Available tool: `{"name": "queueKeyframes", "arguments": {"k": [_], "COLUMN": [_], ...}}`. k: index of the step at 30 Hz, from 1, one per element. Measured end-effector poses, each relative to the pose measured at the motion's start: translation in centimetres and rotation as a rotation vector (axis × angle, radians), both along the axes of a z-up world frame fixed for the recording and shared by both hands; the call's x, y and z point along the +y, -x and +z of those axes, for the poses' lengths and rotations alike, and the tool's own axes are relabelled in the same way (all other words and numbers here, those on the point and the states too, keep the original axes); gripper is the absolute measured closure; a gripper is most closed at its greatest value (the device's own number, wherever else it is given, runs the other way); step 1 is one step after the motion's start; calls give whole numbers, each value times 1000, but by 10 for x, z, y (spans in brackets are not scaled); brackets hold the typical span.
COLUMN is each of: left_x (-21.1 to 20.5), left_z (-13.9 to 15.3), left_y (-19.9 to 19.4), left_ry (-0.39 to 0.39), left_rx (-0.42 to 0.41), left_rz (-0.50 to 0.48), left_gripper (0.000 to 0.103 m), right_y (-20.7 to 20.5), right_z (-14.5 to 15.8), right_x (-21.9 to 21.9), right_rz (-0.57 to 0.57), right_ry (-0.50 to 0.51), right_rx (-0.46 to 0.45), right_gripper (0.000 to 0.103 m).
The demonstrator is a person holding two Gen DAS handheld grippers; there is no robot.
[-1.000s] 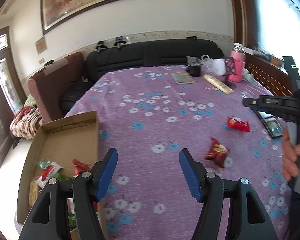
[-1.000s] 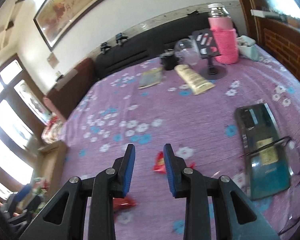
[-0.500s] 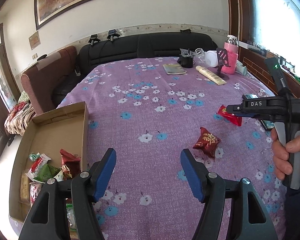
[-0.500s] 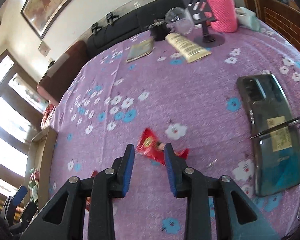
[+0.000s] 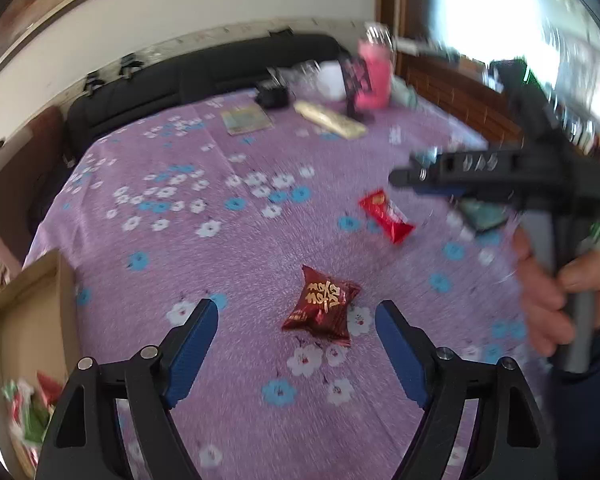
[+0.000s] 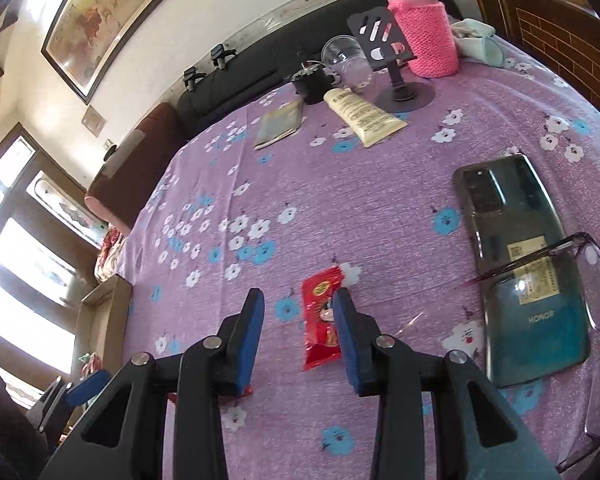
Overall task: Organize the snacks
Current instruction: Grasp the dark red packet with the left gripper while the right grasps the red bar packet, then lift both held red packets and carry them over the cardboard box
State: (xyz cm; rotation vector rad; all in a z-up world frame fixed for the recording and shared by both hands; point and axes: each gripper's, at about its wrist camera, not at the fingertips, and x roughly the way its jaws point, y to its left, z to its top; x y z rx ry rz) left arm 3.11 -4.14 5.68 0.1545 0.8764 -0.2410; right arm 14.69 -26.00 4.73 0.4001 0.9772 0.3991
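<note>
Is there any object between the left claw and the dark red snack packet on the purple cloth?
Nothing visible: only bare purple flowered cloth lies between the open left claw and the dark red snack packet.

We read "HONOR" on the back of the phone (image 6: pixel 528 276), upside down to us, right of the right claw (image 6: pixel 300 332); a pale sticker on that phone carries print too small to make out. "DAS" stands on the side of that claw's black body, seen in the left view (image 5: pixel 476 164), blurred. The dark red snack (image 5: pixel 322 306) just ahead of the left claw (image 5: pixel 296 344) bears gold characters we cannot read. The tube (image 6: pixel 362 114) far ahead has fine print, unreadable.
</note>
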Motion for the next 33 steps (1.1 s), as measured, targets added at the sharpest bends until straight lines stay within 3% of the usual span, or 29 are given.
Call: {"name": "queueKeyframes", "arguments": {"k": [3,9,10,12,13,19,24,26,33], "left_x": [-16,-26,-24,-18,-15,3,21,29,41], "left_z": [-15,-31,-34,-40,-42,-46,-41,-35,-24], "left_y": [-13,-25,-28,-33,-35,-39,-40,-39,-35], "left_ry": [-36,-65,-74,-42,-25,39,85,91,87], "left_rx": [52,35,35,64,75,48,20,-13,-81], "left_rz": [-49,-23,-4,6,14,70,128,158,211], "left_gripper": [19,22,29,55,59,63,64,69,69], "right_y": [-2,-2,-3,-3,-3,1,5,6,27], "right_z": [-2,-7,-8,-11,-13,-19,-28,-26,-4], "right_x": [3,11,13,15,18,40,56,53,68], "right_rz": [13,17,21,28,34,69,69,62,121], "right_ry": [16,81,89,103,113,243,387,360,280], "right_rx": [3,3,6,15,17,-11,-34,-37,-159], "right_gripper": [69,69,69,69,69,69,85,85,85]}}
